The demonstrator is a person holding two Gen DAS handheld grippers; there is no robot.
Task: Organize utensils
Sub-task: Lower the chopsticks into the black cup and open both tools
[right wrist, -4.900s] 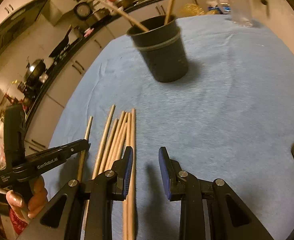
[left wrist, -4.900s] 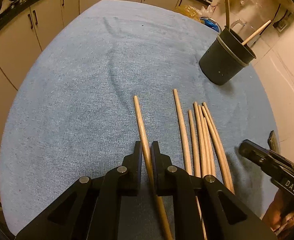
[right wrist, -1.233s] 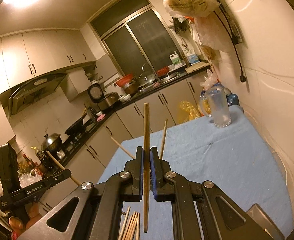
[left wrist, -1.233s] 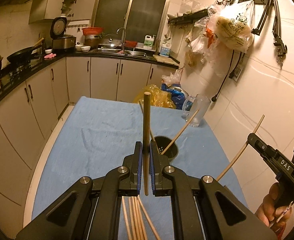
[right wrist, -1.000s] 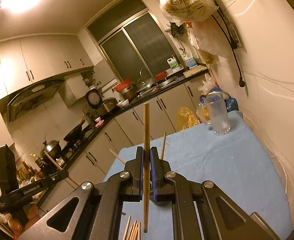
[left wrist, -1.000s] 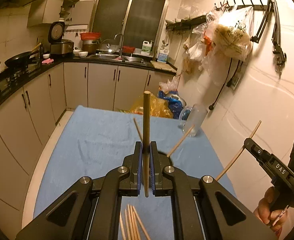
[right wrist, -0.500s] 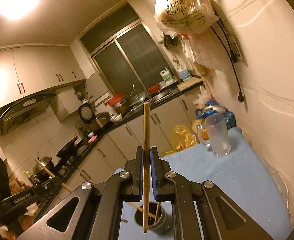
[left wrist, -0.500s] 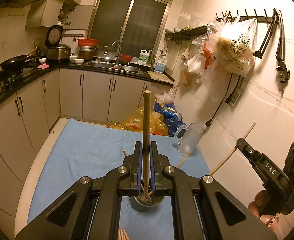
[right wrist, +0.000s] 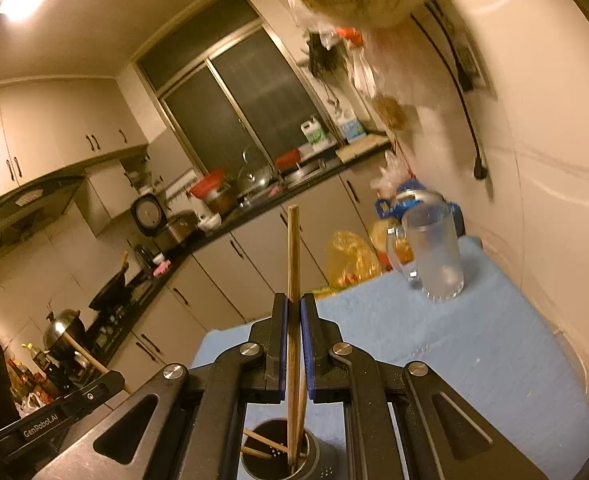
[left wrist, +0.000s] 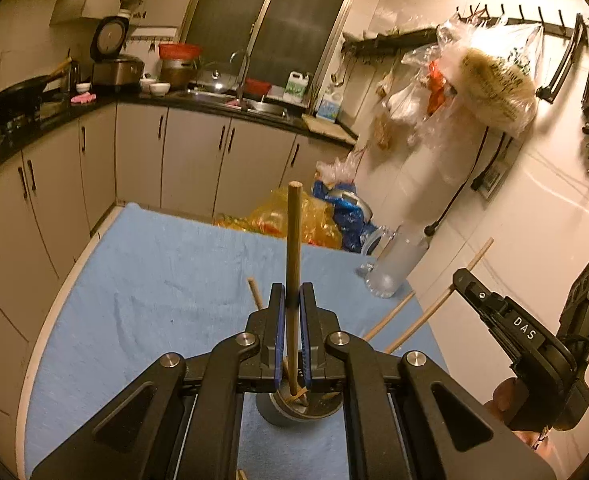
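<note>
My left gripper (left wrist: 290, 300) is shut on a wooden chopstick (left wrist: 293, 240) held upright, its lower end inside the dark utensil cup (left wrist: 298, 412) below. My right gripper (right wrist: 292, 308) is shut on another wooden chopstick (right wrist: 293, 260), also upright, its lower end in the same cup (right wrist: 278, 456). Other chopsticks lean in the cup (left wrist: 390, 318). The right gripper with its chopstick shows at the right of the left wrist view (left wrist: 450, 288); the left gripper shows at the lower left of the right wrist view (right wrist: 74, 396).
The cup stands on a blue cloth over the table (left wrist: 154, 272). A glass pitcher (right wrist: 434, 252) stands at the table's far right corner by the wall. Bags (left wrist: 294, 220) lie beyond the far edge. Kitchen cabinets (left wrist: 182, 152) run behind and left.
Both grippers lifted chopsticks from the table, turned them upright and moved over the cup. In the last half second both sticks went lower, with their ends now inside the cup.
</note>
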